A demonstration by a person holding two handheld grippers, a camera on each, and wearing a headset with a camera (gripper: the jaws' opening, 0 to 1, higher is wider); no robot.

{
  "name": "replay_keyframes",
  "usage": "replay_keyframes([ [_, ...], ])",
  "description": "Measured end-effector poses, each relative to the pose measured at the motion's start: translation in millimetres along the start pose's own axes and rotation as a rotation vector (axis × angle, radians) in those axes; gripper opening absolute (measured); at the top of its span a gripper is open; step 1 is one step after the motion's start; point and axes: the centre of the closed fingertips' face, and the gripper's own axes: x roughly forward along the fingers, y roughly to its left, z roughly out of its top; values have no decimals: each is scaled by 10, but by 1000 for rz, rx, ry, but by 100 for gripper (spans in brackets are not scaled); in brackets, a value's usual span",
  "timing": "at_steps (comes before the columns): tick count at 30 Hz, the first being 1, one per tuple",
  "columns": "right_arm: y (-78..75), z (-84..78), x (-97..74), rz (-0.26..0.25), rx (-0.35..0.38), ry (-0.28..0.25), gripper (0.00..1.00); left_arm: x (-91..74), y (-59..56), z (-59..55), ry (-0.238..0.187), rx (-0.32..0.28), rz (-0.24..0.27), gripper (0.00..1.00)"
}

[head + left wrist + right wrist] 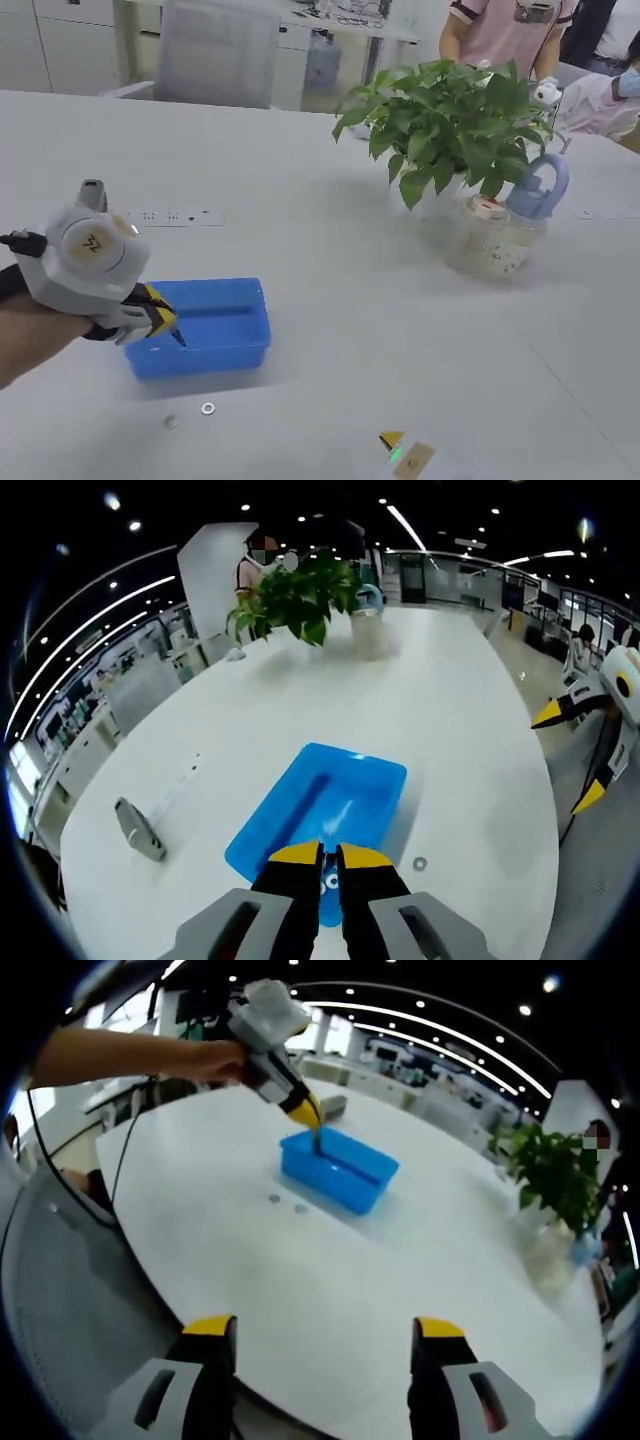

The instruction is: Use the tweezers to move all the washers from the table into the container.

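Two washers (207,408) remain on the white worktop (400,330), low in the head view. They lie side by side, slightly apart, just in front of the near wall of the blue container (215,352). To their right, at the bottom edge, a yellow tip of the right tongs (322,1330) pokes in. In the right gripper view its jaws stand wide apart with nothing between them, and the washers and container sit well ahead, above the middle of the frame.

Next back, at the left of the head view, a hand (45,335) holds the left tongs (165,322) over the container's left end. The jaws are pressed nearly together on the tweezers (179,339), whose dark slim points drop from the tips down inside the container. In the left gripper view the container lies just beyond the jaws, with one washer on the worktop at its lower right.

The job looks unfinished, with at least these two washers left to fetch. Whether the tweezers carry one now, or how many already lie in the container, I cannot tell. The washers are close to the left tongs but outside the container wall.

Farther off, upper right in the head view, stand a leafy plant (450,115) and a clear bottle (495,240).
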Motion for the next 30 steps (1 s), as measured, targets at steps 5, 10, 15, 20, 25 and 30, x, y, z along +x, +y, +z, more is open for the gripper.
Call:
replay_keyframes([
  [5,31,27,-7,19,3,-15,69,-159,15,85,-41,6,36,2],
  [10,43,32,-9,22,-2,-17,69,-309,-1,132,-64,13,55,2],
  [15,54,34,-5,25,-8,-17,69,-454,-47,166,-92,4,65,2],
  [20,64,31,-4,28,-14,-13,69,-568,-111,181,-114,-14,61,2],
  [25,76,23,-1,35,-14,-7,69,-624,-235,168,-127,-19,45,2],
  [30,77,44,-12,43,7,-20,71,-640,-390,131,-130,-19,17,2],
])
